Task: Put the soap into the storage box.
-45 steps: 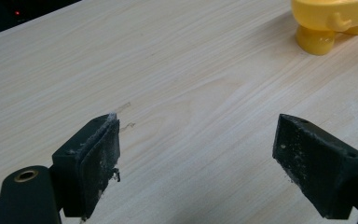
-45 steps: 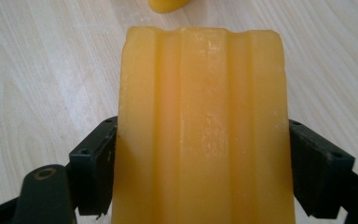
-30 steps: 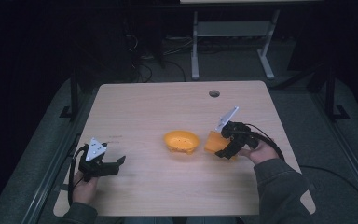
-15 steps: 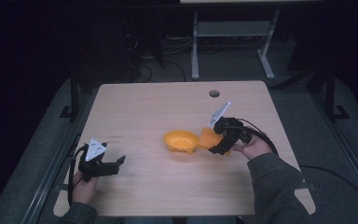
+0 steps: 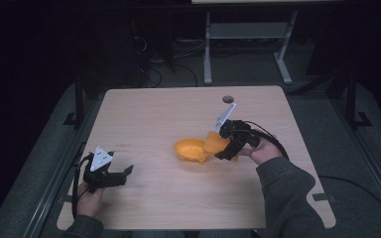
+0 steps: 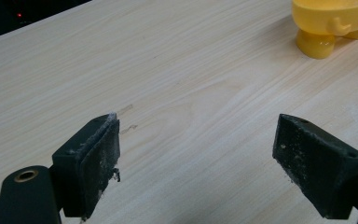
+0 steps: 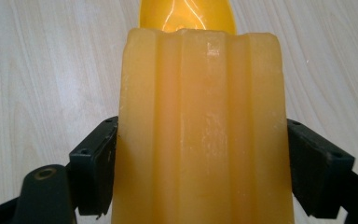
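Table [image 5: 144, 114] with one yellow bowl [image 5: 191, 149], one ridged orange block [image 7: 200, 130] clamped in right gripper [image 5: 226, 148], left gripper [image 6: 196, 163] gaping empty

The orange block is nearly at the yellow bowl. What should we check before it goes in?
1. Grip: right gripper has both jaws pressed on the sides of the orange block: ok.
2. Bowl upright, its open top facing up: ok.
3. Block over the bowl: it meets the near rim, not the middle: not ok.
4. Inside of the bowl free of other things: cannot tell.
5. Left gripper out of the way, open, near the table edge: ok.
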Action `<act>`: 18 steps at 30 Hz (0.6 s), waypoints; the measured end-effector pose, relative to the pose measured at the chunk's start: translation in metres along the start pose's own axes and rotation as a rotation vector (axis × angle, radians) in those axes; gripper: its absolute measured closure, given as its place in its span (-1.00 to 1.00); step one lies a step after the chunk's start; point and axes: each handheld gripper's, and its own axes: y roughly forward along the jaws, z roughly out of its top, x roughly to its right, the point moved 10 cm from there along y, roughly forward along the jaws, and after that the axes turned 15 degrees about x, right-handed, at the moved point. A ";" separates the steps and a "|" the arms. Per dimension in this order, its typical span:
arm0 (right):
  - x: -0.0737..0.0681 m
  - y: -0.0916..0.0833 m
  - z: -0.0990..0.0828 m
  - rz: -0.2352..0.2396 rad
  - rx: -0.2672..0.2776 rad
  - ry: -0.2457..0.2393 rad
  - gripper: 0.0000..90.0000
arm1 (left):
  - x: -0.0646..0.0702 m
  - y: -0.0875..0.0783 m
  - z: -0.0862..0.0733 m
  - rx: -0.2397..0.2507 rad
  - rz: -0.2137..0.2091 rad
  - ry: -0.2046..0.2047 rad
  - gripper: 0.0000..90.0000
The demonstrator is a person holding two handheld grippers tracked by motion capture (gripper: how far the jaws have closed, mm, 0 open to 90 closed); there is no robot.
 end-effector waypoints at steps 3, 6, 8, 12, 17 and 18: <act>0.000 0.002 0.004 0.007 0.009 -0.007 -0.55 | 0.000 0.000 0.000 0.000 0.000 0.000 -0.69; 0.000 0.004 0.005 0.012 0.011 -0.006 -0.55 | 0.000 0.000 0.000 0.001 0.000 0.000 -0.69; -0.001 0.006 0.006 0.017 0.009 -0.003 -0.55 | 0.000 0.000 0.000 0.000 0.001 0.000 -0.69; -0.001 0.009 0.007 0.020 0.007 -0.004 -0.55 | 0.000 0.000 0.000 0.001 0.000 0.000 -0.69; 0.000 0.012 0.013 0.027 0.003 -0.018 -0.55 | 0.000 0.000 0.000 0.001 0.001 0.000 -0.69; 0.000 0.013 0.014 0.028 0.003 -0.021 -0.55 | 0.000 0.000 0.000 0.001 0.001 0.001 -0.69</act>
